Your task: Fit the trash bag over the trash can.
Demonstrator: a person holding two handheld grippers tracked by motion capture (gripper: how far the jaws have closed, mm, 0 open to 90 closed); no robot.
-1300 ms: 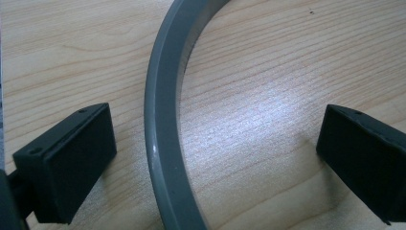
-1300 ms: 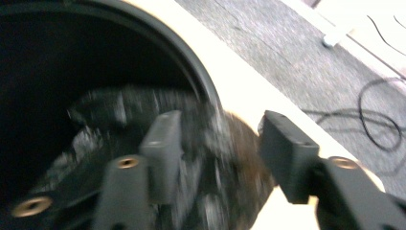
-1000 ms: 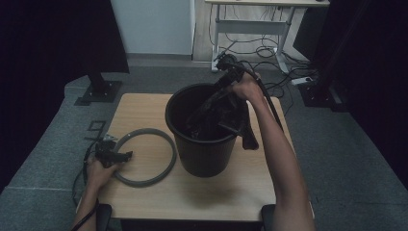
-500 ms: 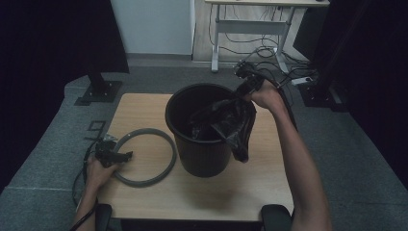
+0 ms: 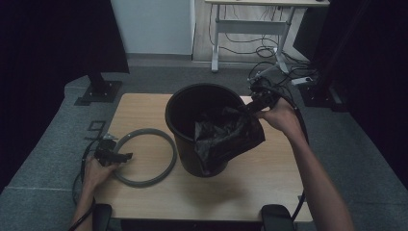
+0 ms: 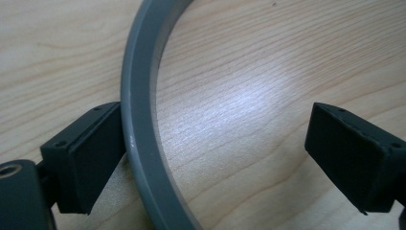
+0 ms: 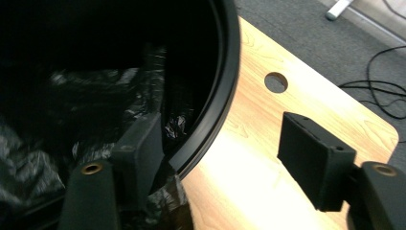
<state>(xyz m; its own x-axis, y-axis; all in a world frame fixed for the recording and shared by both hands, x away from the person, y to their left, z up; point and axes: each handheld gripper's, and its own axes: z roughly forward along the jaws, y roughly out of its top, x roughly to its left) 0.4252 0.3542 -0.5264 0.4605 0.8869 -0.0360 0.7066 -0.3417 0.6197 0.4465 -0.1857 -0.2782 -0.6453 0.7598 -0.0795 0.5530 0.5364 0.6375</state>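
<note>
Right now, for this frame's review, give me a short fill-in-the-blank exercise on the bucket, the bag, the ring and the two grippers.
1. The crumpled black plastic bag hangs over the rim of the round black plastic ____.
2. The grey plastic ring lies flat on the light wooden ____.
3. The left gripper has the ring's band between its ____ jaws.
4. The right gripper straddles the bucket's ____, one jaw inside and one outside.

Missing words: bucket; table; open; rim
</note>
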